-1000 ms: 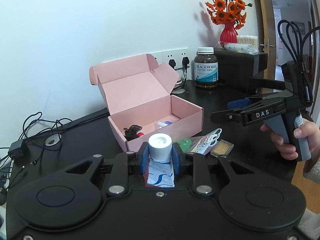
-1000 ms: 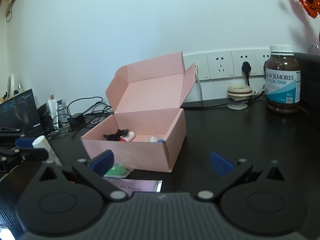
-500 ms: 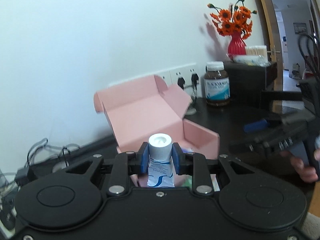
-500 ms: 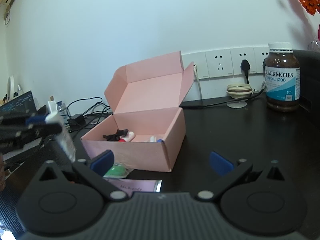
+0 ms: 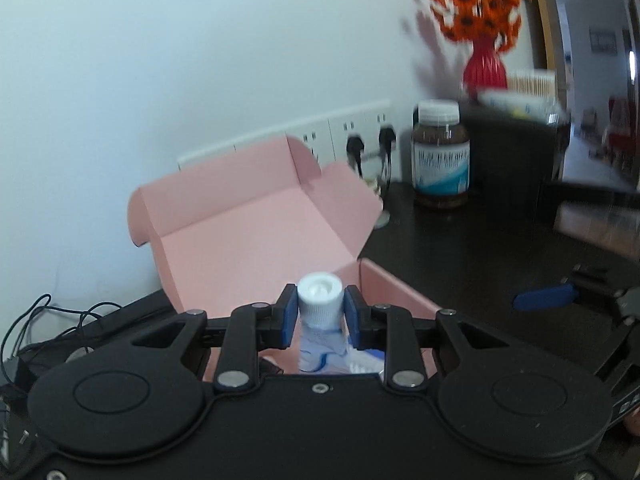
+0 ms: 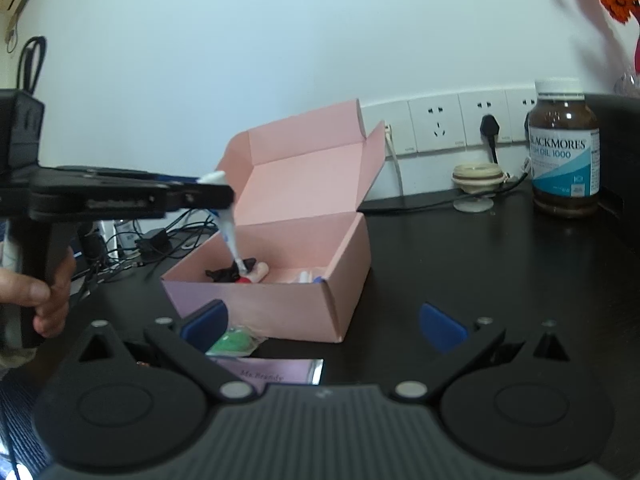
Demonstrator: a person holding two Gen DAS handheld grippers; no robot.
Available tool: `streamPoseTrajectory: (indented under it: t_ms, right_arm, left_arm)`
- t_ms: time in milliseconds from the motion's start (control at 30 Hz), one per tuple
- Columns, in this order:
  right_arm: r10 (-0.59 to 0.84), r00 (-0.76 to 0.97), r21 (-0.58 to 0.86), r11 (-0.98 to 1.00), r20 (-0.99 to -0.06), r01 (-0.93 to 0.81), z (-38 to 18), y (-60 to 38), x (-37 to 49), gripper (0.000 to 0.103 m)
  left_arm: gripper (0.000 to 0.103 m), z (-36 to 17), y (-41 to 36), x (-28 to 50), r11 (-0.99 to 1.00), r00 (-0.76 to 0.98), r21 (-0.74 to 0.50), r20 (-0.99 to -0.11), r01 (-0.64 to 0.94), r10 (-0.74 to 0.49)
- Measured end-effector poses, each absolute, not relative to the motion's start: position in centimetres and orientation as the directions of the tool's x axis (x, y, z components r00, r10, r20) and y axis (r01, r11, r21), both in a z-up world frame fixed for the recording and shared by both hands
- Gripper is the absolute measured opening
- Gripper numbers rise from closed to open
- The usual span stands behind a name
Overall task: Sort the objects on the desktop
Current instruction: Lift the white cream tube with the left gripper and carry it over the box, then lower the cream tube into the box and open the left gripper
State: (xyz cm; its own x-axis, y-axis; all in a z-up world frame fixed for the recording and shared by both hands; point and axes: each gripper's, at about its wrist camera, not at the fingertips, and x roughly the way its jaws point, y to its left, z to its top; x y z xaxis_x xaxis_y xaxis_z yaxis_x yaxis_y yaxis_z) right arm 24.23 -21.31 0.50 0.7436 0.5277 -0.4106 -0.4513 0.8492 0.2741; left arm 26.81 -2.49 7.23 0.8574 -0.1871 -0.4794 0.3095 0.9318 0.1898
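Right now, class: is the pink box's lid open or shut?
Open. The pink box has its lid folded back upright toward the wall, so the items on its floor show, and the held white tube hangs over it.

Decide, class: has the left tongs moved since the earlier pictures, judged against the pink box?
Yes. In the right wrist view the left tongs, holding the white tube, has travelled rightward from the frame's left edge to hang over the pink box.

The brown bottle reads "BLACKMORES FISH OIL 1000"; the lilac packet reads "Ms.Brandy".
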Motion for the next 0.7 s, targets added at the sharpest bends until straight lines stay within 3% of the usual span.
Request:
streamPoseTrajectory:
  t_ms: [267, 700]
  right_arm:
    - [0.525, 0.738, 0.290, 0.850, -0.424, -0.439, 0.3, -21.4, 24.5, 0.102]
    - [0.526, 0.737, 0.291, 0.850, -0.425, -0.439, 0.2, -21.3, 24.5, 0.102]
  left_arm:
    - [0.027, 6.2, -3.2, 28.5, 0.923, 0.826, 0.232, -0.547, 0.308, -0.138]
    - [0.027, 2.8, -3.8, 32.0, 0.934, 0.741, 0.190, -0.664, 0.303, -0.105]
